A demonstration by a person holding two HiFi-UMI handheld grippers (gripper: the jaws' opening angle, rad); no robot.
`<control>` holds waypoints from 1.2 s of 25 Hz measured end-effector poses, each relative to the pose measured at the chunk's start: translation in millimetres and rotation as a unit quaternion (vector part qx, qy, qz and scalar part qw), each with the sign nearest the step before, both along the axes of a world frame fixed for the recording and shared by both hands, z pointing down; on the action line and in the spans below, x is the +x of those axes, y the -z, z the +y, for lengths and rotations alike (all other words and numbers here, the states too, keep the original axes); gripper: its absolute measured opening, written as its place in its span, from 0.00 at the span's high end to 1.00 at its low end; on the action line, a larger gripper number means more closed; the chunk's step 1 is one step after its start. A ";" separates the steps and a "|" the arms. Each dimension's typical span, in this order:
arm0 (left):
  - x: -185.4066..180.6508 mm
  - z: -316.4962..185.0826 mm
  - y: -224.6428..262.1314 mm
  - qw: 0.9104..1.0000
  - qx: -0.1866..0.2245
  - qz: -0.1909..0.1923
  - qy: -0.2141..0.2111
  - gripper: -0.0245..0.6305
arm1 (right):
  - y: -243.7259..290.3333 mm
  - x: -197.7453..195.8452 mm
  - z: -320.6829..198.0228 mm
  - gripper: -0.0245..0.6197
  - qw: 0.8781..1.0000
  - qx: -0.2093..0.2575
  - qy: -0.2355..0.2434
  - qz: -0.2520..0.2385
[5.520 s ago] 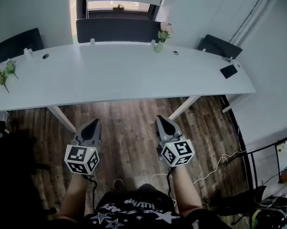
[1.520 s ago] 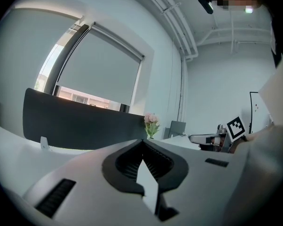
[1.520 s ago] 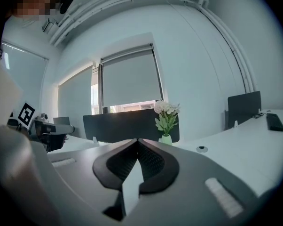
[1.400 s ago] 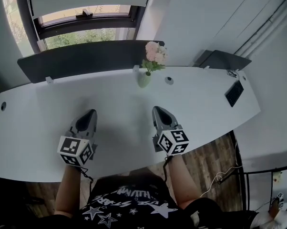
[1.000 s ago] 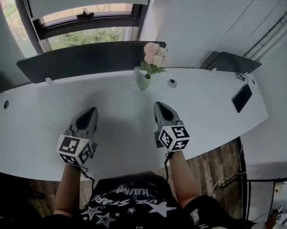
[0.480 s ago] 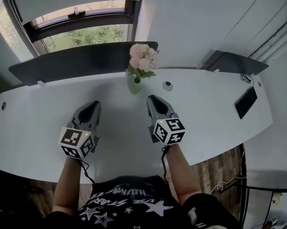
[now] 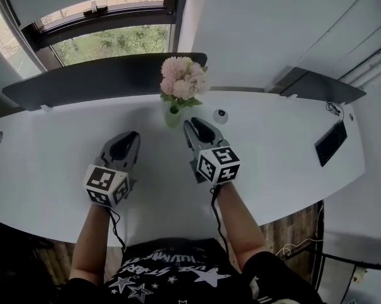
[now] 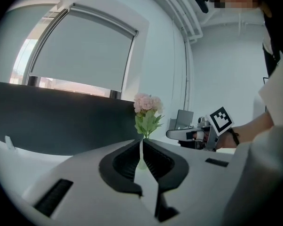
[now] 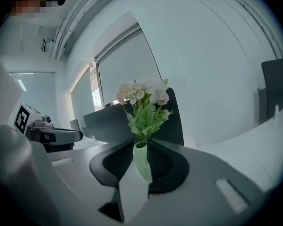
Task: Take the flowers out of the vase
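Holding our left gripper closed and empty above the long white desk, our right gripper with jaws opening, small pale green vase of pink flowers just ahead, outside them

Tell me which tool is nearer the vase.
Right. The right tool sits just short of the vase, jaws opening with nothing between them yet; the left tool is farther back to the vase's left, shut.
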State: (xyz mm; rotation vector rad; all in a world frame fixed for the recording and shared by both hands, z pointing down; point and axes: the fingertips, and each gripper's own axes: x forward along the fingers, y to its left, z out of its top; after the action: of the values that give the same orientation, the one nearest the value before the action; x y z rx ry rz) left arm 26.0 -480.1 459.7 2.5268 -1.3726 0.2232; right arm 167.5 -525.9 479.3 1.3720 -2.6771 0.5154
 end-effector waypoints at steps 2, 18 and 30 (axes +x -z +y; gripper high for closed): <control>10.1 -7.5 -6.9 1.000 0.000 -0.003 -0.010 0.95 | -5.2 0.4 -7.6 0.84 1.000 -0.007 0.006 -0.006; 74.8 -58.9 -68.1 0.997 0.011 -0.048 -0.060 0.60 | -24.7 -4.3 -36.2 0.69 0.995 -0.043 0.085 -0.032; 96.0 -93.2 -99.3 0.997 0.026 -0.055 -0.046 0.54 | -32.1 -30.9 -55.9 0.66 0.989 -0.043 0.138 -0.012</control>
State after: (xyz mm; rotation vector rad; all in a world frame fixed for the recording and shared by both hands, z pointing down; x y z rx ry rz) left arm 121.9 -573.3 559.0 2.6595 -1.3190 0.3539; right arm 136.6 -581.9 511.4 0.9588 -2.7637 0.6103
